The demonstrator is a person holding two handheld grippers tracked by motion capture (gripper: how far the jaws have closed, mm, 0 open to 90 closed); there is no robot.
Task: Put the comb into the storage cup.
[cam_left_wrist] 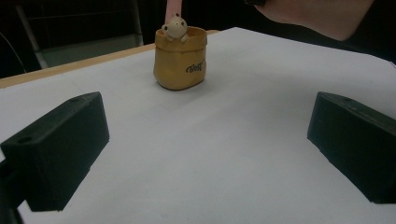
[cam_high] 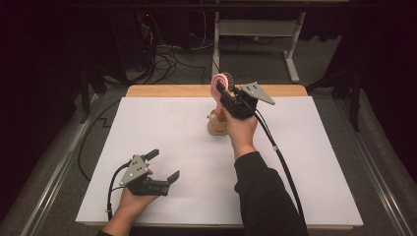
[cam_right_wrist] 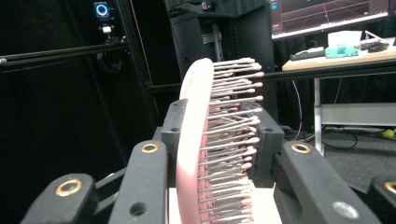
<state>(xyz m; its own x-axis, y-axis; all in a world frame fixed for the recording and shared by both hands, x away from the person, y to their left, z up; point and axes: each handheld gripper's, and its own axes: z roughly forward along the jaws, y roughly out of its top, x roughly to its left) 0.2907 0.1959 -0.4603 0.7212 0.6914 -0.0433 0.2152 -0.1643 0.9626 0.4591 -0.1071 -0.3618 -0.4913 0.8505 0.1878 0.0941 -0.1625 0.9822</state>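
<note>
A pink hairbrush (cam_high: 219, 82) with metal bristles stands upright over the far middle of the table, and my right gripper (cam_high: 225, 91) is shut on its head. In the right gripper view the brush (cam_right_wrist: 194, 140) sits between both jaws of that gripper (cam_right_wrist: 219, 127). Its handle (cam_left_wrist: 173, 7) points down at a small yellow holder (cam_high: 216, 126) with a little pale figure (cam_left_wrist: 176, 28) on its rim. I cannot tell whether the handle's end is inside the holder (cam_left_wrist: 180, 65). My left gripper (cam_high: 164, 165) rests at the near left, open, with nothing between its jaws (cam_left_wrist: 205, 149).
A white sheet (cam_high: 162, 128) covers most of the wooden table (cam_high: 172, 91). Cables (cam_high: 167, 61) lie on the floor behind it, beside a desk frame (cam_high: 255, 29). A person's forearm in a dark sleeve (cam_high: 263, 191) crosses the near right.
</note>
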